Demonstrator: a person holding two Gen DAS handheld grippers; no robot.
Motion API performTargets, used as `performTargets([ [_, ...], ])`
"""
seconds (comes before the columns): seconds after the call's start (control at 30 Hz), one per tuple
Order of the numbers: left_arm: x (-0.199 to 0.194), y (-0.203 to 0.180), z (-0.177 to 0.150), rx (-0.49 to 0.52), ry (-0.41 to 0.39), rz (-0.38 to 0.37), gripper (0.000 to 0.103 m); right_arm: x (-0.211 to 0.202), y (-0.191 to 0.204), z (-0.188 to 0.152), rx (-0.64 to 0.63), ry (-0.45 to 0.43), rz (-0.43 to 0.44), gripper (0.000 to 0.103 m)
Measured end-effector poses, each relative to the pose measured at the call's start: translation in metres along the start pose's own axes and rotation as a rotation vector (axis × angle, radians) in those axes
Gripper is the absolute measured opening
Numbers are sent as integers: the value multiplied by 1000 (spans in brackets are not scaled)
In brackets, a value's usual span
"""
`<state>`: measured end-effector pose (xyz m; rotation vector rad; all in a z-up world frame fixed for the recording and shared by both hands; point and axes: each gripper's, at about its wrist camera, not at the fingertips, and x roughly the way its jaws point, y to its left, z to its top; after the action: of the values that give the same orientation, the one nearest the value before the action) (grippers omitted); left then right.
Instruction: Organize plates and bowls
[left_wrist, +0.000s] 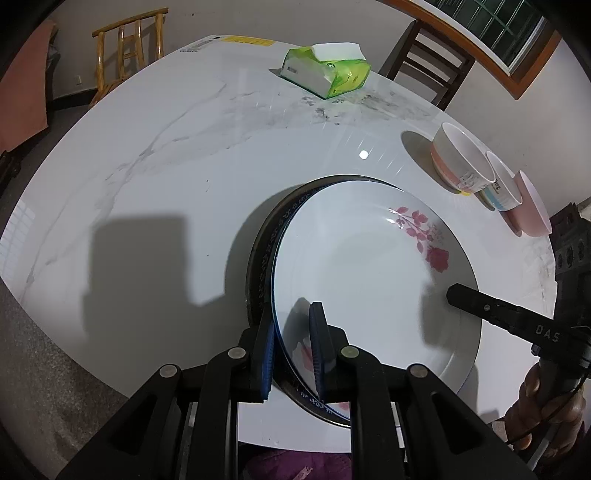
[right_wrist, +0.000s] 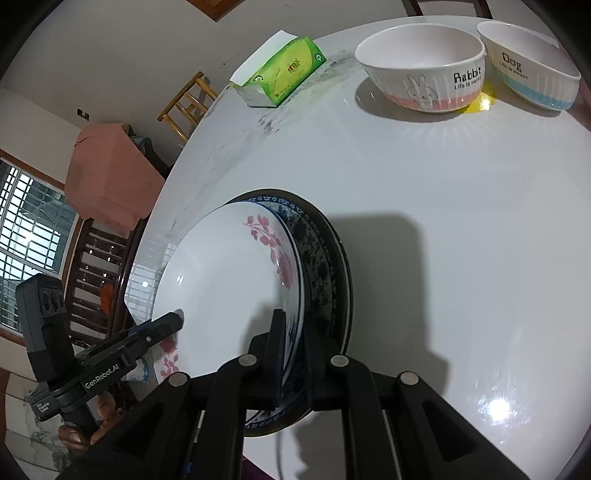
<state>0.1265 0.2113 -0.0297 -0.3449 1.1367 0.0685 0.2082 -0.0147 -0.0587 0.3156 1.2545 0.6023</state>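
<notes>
Risk: both grips bite only the thin rim of the rose-patterned plate (left_wrist: 369, 266), so uneven release could make it slide off-centre on the dark patterned plate (right_wrist: 325, 266) beneath, near the worktop (left_wrist: 147, 155) edge. The left hand-held gripper (left_wrist: 293, 347) and right hand-held gripper (right_wrist: 293, 354) are each clenched on opposite rim points. The plate is round, no long axis, face up, slightly tilted.

Rose plate (left_wrist: 369, 266) atop dark plates (left_wrist: 266, 236); bowls (right_wrist: 421, 62) w/ upright rims nearby.

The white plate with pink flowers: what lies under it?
Under the white plate lies a blue-patterned plate, then a dark-rimmed plate; only their rims show. Their centres are covered, and whether more plates lie beneath cannot be told.
</notes>
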Motion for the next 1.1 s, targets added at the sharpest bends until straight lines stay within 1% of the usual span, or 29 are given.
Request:
performTargets([
  [0.23,1,-1,0,9,-1,5,15,0,2,3,-31,-15,-20,9],
  [0.27,0,-2,0,15,2,6,17,1,3,3,-38,-17,-24,9],
  [0.3,0,-2,0,17,5,3,21,1,3,4,-43,-19,-25,9],
  [0.33,0,-3,0,18,9,-12,23,1,3,4,-45,-23,-27,9],
  [0.4,-1,-3,1,14,15,-37,37,1,5,5,-57,-35,-37,9],
  [0.43,-1,-3,2,12,18,-55,40,1,5,5,-61,-39,-41,9],
  [0.47,-2,-3,2,10,19,-71,46,0,5,5,-63,-46,-45,9],
  [0.5,-3,-3,2,10,12,-73,54,0,6,5,-65,-50,-43,12],
  [0.53,-7,-4,2,16,-6,-66,61,0,6,6,-68,-52,-45,12],
  [0.57,-11,-4,2,26,-31,-36,73,-1,6,6,-72,-54,-48,12],
  [0.6,-15,-5,2,30,-57,-14,76,-1,6,7,-72,-58,-50,12],
  [0.67,-24,-4,3,43,-99,12,77,-3,7,8,-87,-80,-66,12],
  [0.73,-26,-2,4,41,-107,18,77,-7,12,8,-121,-106,-87,13],
  [0.8,-26,1,5,29,-104,23,77,-8,17,8,-159,-118,-117,13],
  [0.87,-22,4,5,13,-85,16,77,-12,20,6,-191,-153,-153,13],
  [0.9,-21,5,5,5,-81,9,77,-15,20,5,-192,-162,-155,13],
  [0.97,-21,4,3,1,-81,1,77,-23,14,4,-166,-188,-123,13],
  [1.1,-25,-9,1,40,-91,3,77,-44,-6,-5,-107,-230,-85,13],
])
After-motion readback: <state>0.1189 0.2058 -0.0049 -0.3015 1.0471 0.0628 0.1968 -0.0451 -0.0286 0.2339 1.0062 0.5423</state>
